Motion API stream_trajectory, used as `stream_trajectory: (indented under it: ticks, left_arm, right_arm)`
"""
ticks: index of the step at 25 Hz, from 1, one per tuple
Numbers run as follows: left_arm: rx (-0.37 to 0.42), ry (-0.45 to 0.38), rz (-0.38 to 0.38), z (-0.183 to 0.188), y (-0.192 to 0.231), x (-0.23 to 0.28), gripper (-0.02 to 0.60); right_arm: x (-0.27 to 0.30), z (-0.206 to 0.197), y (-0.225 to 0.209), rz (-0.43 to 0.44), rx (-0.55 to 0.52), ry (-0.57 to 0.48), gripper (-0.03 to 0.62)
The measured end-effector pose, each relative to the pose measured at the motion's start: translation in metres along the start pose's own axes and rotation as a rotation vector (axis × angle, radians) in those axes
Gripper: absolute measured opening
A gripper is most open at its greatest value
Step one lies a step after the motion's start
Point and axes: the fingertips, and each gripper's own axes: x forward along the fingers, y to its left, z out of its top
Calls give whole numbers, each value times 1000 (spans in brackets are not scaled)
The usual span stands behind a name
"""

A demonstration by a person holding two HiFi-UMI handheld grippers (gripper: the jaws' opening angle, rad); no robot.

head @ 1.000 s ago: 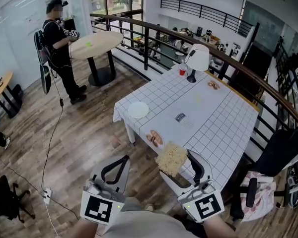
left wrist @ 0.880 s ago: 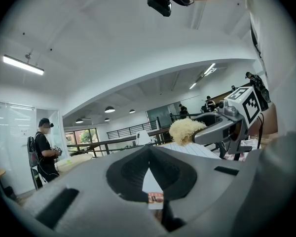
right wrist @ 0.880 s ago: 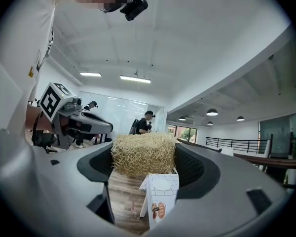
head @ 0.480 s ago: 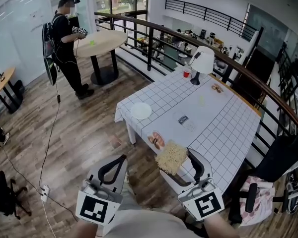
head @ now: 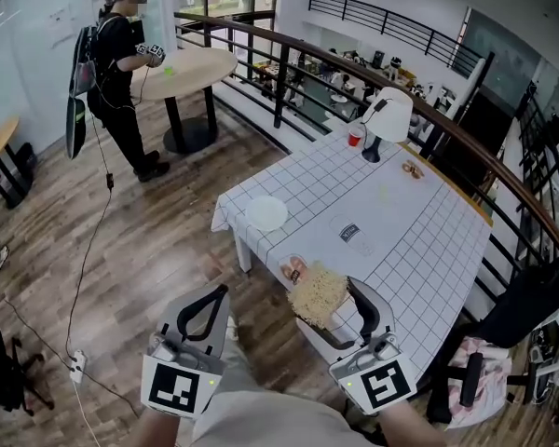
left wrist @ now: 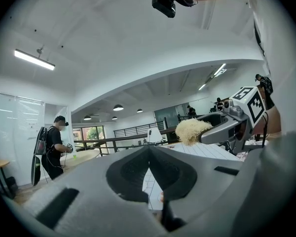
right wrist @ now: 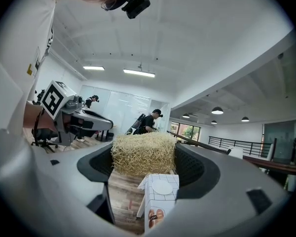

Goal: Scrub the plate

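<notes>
White round plate (head: 265,214) lies flat on a table under a white grid-patterned tablecloth (head: 405,240), near its left corner on the near end. Right gripper (head: 324,298): jaws clamped on a straw-coloured fibrous scrub pad (right wrist: 143,153), which fills the gap between them. Left gripper (left wrist: 149,149): jaws together at the tips, nothing between them. Both grippers are held off the table's near end, well apart from the plate. A person in black (head: 121,54) stands by a round wooden table (head: 191,68) in the background.
</notes>
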Motion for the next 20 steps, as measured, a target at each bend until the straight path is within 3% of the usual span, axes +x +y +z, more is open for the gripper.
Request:
stream_trajectory:
  ticks: [10, 16, 20]
  left_arm:
    - [-29, 33, -58, -19, 59, 94, 12]
    - [-44, 45, -125, -17, 141, 130, 11]
    - [-34, 46, -137, -28, 157, 169, 12]
  right_arm:
    - [95, -5, -56, -25, 11, 35, 370]
    - [184, 23, -62, -58, 17, 70, 370]
    - [215, 11, -88, -74, 24, 65, 370]
